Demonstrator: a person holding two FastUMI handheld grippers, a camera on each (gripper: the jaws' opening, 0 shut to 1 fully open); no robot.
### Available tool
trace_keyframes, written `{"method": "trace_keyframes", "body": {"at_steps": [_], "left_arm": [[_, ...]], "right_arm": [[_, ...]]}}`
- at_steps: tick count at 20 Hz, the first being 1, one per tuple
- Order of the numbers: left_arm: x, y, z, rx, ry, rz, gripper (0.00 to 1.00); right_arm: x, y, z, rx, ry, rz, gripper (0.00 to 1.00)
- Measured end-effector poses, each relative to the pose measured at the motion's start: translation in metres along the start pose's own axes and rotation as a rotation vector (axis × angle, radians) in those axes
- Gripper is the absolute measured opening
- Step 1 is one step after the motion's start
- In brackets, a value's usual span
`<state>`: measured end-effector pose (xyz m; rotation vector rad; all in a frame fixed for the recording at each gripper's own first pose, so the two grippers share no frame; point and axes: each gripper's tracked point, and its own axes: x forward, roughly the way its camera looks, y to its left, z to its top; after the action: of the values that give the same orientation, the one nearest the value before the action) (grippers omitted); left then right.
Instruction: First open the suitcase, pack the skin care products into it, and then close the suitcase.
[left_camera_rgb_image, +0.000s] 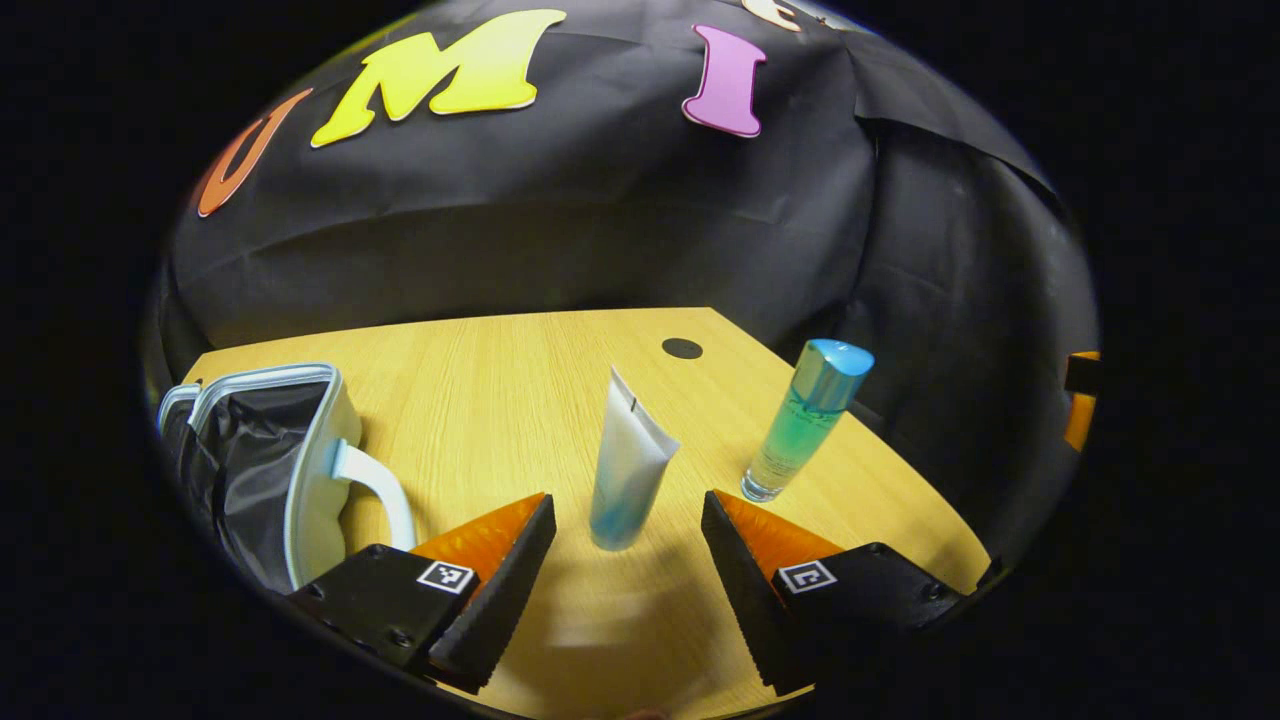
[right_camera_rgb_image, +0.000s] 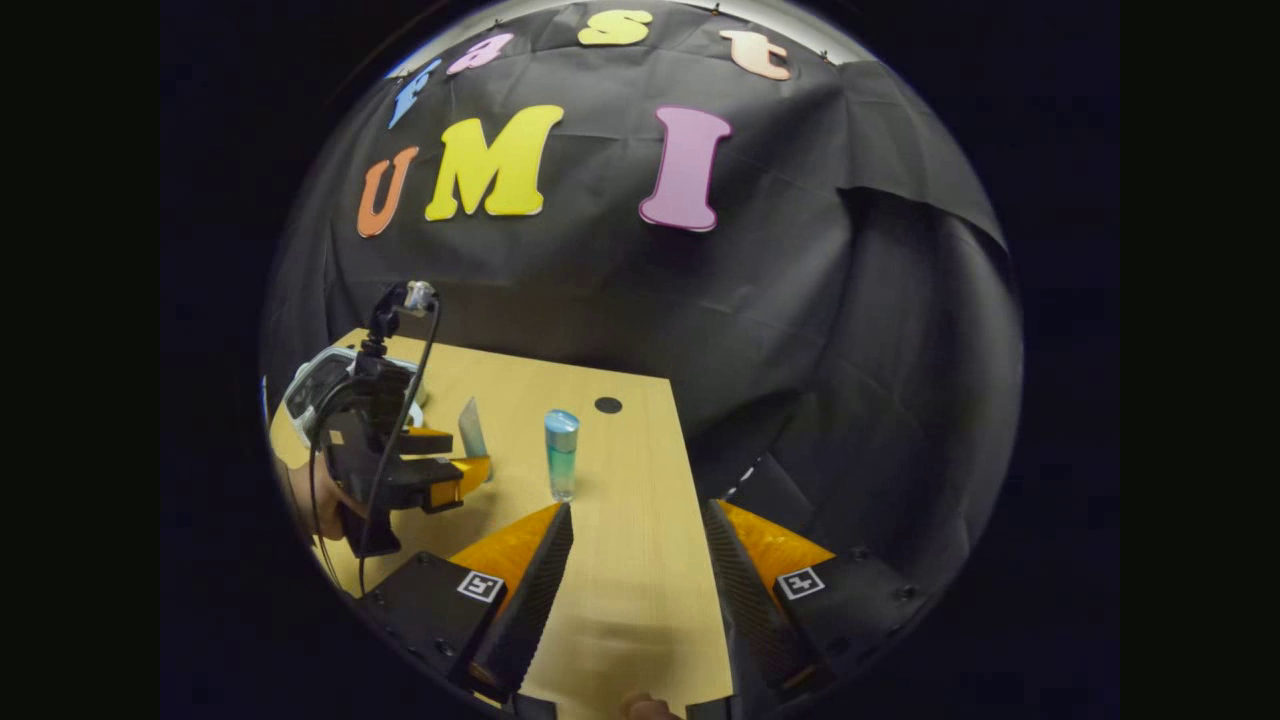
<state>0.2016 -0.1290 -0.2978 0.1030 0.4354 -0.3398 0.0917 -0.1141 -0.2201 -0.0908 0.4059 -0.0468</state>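
Since the suitcase already looks open, here's how I'd call the packing step, view by view:

Left gripper view, step: left gripper (left_camera_rgb_image: 625, 540) is lined up on the white squeeze tube (left_camera_rgb_image: 630, 470), which stands cap-down on the wooden table (left_camera_rgb_image: 500, 390), right between the fingers.
Left gripper view, fingers: spread wide, holding nothing, tube apart from both.
Left gripper view, tip: I'd close low on the tube's firmer end; squeezing the soft body could tip it.
Left gripper view, suitcase: white suitcase (left_camera_rgb_image: 300, 460) sits open at the left; the dark lining that shows looks empty, rest is cut off.
Left gripper view, bottle: blue-green bottle (left_camera_rgb_image: 805, 420) stands upright right of the tube, cap on, liquid inside.
Right gripper view, fingers: right gripper (right_camera_rgb_image: 635, 560) is wide open, empty, over bare table.
Right gripper view, bottle: ahead and left of it, not packed.
Right gripper view, other hand: the left gripper hovers by the tube near the suitcase.
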Motion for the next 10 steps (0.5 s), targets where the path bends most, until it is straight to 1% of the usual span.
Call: {"method": "trace_keyframes", "body": {"at_steps": [3,4,5,6,7,10], "left_arm": [[0.022,0.004,-0.005,0.019,0.017,0.036,0.91],[0.027,0.006,-0.008,0.020,0.029,0.041,0.85],[0.030,0.002,-0.014,0.009,0.043,0.026,0.82],[0.032,0.000,-0.016,-0.004,0.048,0.018,0.77],[0.033,0.001,-0.017,-0.007,0.050,0.020,0.72],[0.029,0.000,-0.016,-0.034,0.048,0.008,0.43]], "right_arm": [[0.007,-0.008,-0.012,0.001,0.024,-0.008,0.80],[0.010,-0.009,-0.016,-0.003,0.030,-0.012,0.80],[0.012,-0.010,-0.019,-0.007,0.036,-0.014,0.80],[0.014,-0.010,-0.021,-0.010,0.040,-0.014,0.80],[0.015,-0.009,-0.021,-0.011,0.043,-0.013,0.80],[0.025,0.001,-0.021,-0.005,0.048,0.003,0.80]]}}
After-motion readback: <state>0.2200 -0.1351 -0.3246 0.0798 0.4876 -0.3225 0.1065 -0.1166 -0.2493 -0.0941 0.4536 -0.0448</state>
